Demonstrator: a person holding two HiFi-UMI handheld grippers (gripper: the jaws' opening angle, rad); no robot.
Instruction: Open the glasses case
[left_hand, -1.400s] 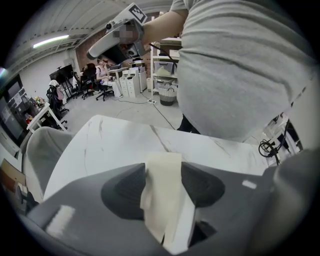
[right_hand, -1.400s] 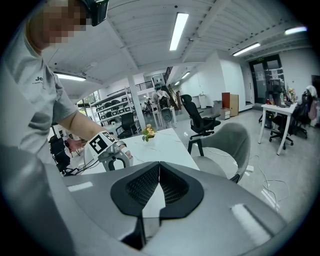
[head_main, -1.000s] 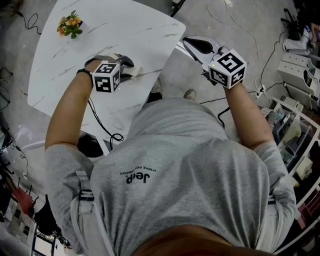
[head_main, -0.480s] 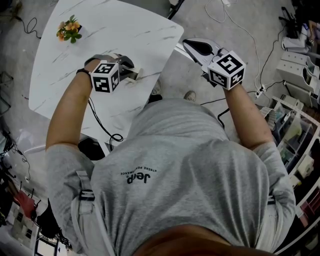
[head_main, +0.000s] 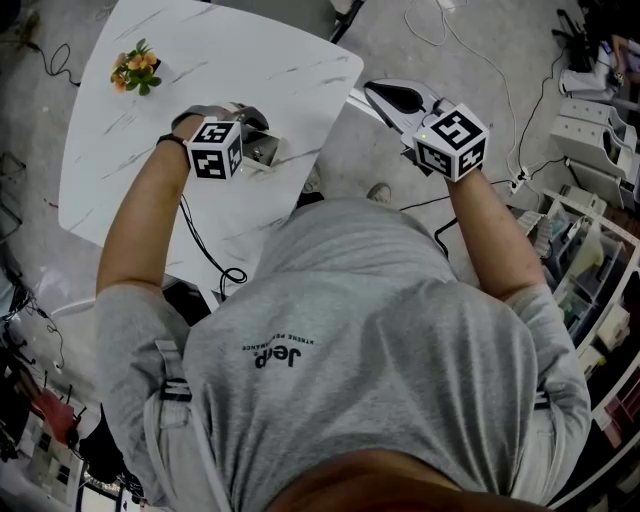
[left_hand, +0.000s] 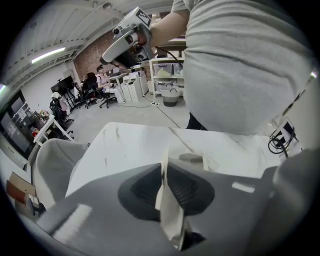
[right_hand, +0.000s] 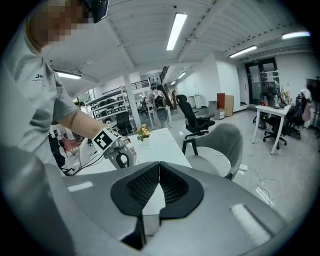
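The glasses case (head_main: 264, 150) is a small grey and cream thing that lies on the white table (head_main: 250, 60) near its right edge. My left gripper (head_main: 252, 138) points steeply down at it. In the left gripper view its jaws have just been closing, and the pads (left_hand: 187, 192) now press on a thin cream flap (left_hand: 169, 210) of the case that stands upright between them. The rest of the case is hidden under the jaws. My right gripper (head_main: 375, 90) hangs off the table's right edge, shut with nothing in it (right_hand: 159, 165).
A small pot of orange flowers (head_main: 137, 68) stands at the table's far left. A black cable (head_main: 205, 250) trails off the near edge. Grey chairs (right_hand: 220, 145) stand by the table. Shelves and boxes (head_main: 590, 260) fill the floor at the right.
My left gripper has shifted slightly further onto the table, over the case. The right gripper has stayed where it was.
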